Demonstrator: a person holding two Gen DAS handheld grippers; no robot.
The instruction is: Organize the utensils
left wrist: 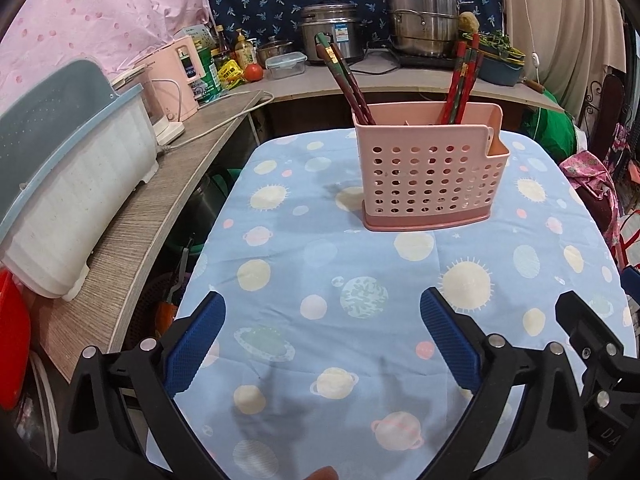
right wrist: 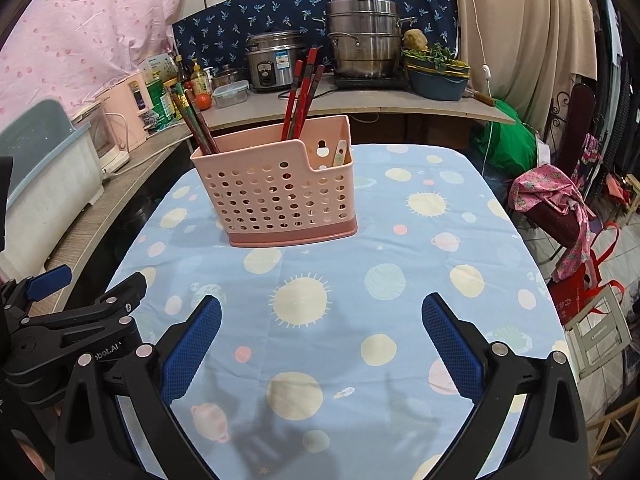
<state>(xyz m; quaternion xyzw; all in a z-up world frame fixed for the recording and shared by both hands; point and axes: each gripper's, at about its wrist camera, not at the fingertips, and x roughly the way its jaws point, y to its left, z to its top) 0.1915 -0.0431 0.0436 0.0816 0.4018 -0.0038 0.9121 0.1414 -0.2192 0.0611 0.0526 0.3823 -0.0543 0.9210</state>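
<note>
A pink perforated utensil holder is standing upright toward the far half of the table, on a blue cloth printed with suns and planets. Inside it, chopsticks are leaning in two bunches: a dark reddish bunch tilting out toward the left end, and a brighter red bunch rising near the right. From the right wrist view I am counting about three sticks on the left and about four in the red bunch, though they overlap and I cannot be sure. A pale flat utensil handle is poking up in the small side compartment at the holder's right end.

Nothing is lying on the cloth between the holder and the grippers. The left gripper is hovering over the near edge with its blue pads spread wide and nothing between them. The right gripper is doing the same, fully spread and empty, with the left one just beside it.

Beyond the table, a counter is carrying a rice cooker, a stacked steel steamer pot, a clear lidded box, a tomato and several bottles. Along the left shelf a pink kettle and a white dish rack with a blue lid are sitting.
</note>
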